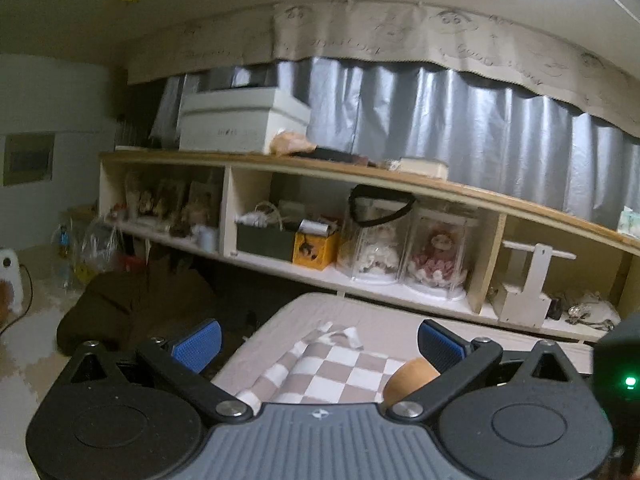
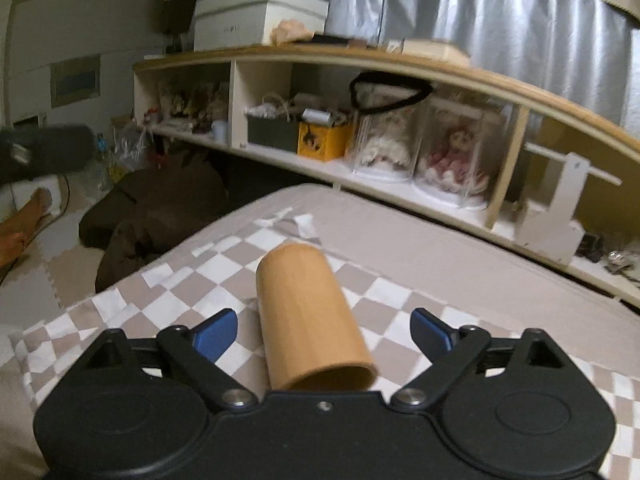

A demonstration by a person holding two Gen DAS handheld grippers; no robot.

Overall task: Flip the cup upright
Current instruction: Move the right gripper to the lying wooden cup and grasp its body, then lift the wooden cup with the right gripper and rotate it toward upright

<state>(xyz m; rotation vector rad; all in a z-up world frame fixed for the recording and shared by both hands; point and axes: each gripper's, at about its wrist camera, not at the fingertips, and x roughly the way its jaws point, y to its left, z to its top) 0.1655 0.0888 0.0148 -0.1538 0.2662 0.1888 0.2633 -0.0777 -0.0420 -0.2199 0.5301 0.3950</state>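
Checkered cloth (image 2: 132,304) bears cup (image 2: 312,316) (sideways) between right tool (image 2: 324,330) pads

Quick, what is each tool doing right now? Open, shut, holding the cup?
Left tool: open, holding nothing.
Right tool: open around the lying cup, not gripping it.

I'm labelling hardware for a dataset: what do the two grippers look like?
Both match: the left gripper and right gripper have black linkage arms with silver pivot bolts, round black housings and blue finger pads. The left one's base is ribbed grey.
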